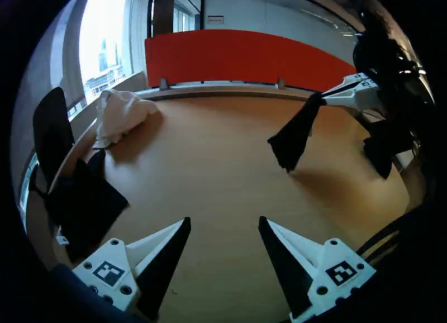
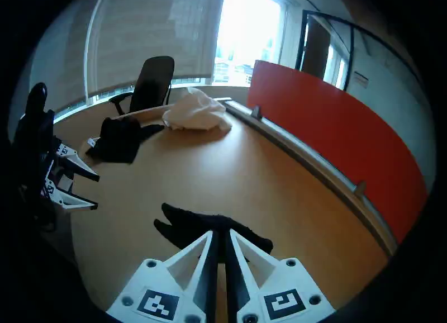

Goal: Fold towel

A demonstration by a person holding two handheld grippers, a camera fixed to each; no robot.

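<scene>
The right gripper (image 2: 221,236) had its two fingers drawn almost together, pinching a corner of the black towel (image 2: 207,228). In the left gripper view that towel (image 1: 293,136) hung limp from the right gripper (image 1: 324,98), lifted off the wooden table (image 1: 223,155) on the right side, with its shadow on the top beneath it. The left gripper (image 1: 223,221) sat near the table's near edge with its fingers spread wide and nothing between them. At the far left of the table a crumpled white cloth (image 1: 120,113) lay in a heap, and a dark cloth (image 1: 84,200) lay nearer along the left edge. A red partition (image 1: 246,57) ran along the far side, and an office chair (image 1: 50,133) stood to the left.
</scene>
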